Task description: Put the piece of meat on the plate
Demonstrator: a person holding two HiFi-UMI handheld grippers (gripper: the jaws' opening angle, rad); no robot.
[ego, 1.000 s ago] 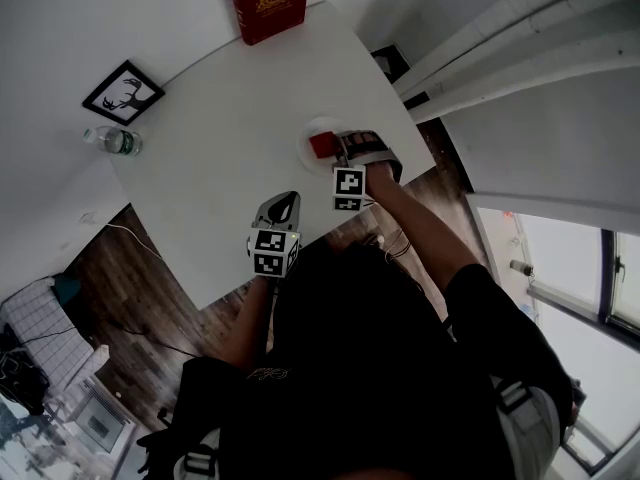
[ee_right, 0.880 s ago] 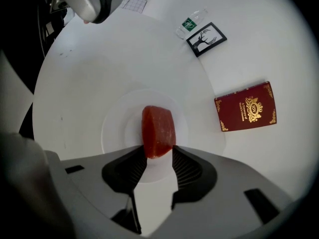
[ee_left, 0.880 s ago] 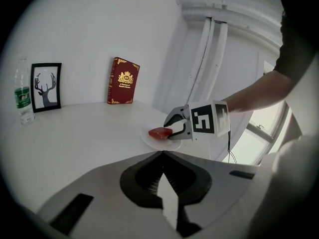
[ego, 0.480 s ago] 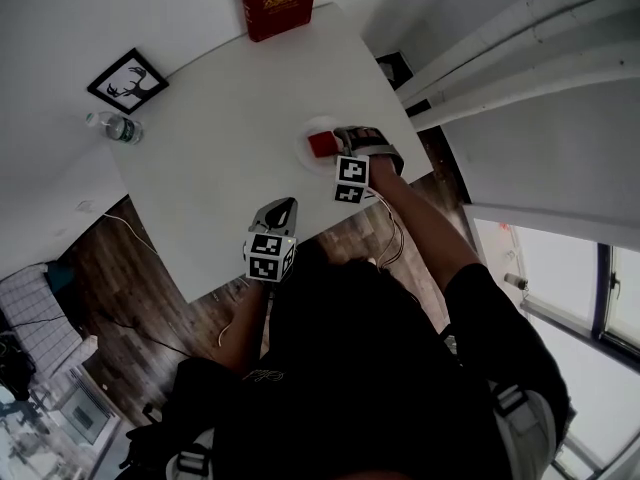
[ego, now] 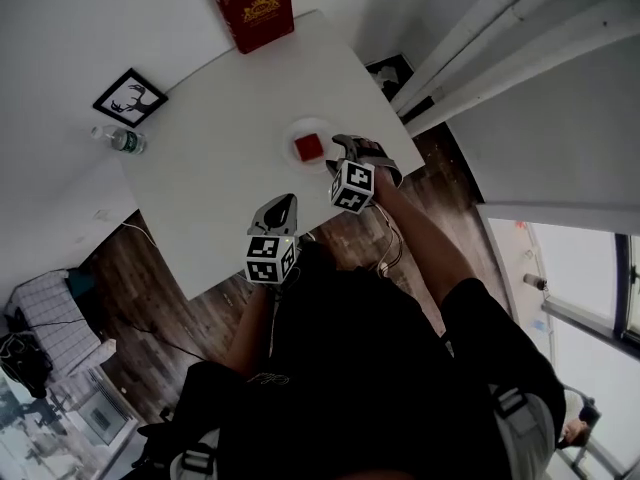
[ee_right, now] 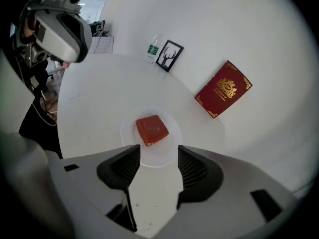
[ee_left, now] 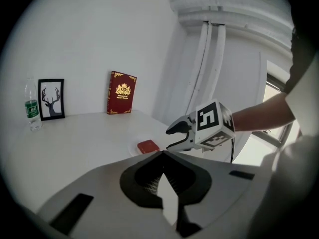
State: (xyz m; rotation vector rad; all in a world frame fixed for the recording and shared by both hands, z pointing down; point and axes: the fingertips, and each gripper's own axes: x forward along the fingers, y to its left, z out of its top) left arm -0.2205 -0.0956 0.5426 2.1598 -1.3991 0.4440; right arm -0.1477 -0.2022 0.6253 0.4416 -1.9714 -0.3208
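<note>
A red square piece of meat point(ego: 308, 148) point(ee_right: 152, 129) point(ee_left: 148, 146) lies flat in the middle of a small white plate point(ego: 289, 138) point(ee_right: 128, 144) on the white table. My right gripper point(ego: 338, 154) point(ee_right: 158, 154) hangs just off the plate's near right rim. Its jaws are opening, with nothing between them and the meat lying beyond the tips. The left gripper view shows it point(ee_left: 171, 137) spread wide beside the plate. Over the table's near edge my left gripper point(ego: 283, 204) point(ee_left: 162, 156) is held with its tips together and empty.
A red book point(ego: 255, 8) stands at the far edge of the table point(ego: 220, 168). A framed deer picture point(ego: 130, 95) and a water bottle point(ego: 118, 140) sit at the far left corner. Wooden floor and white window frames lie past the table's near and right edges.
My right gripper has let go of the meat, opened wide, rolled and drawn back from the plate. The meat stays on the plate. My left gripper has lifted slightly.
</note>
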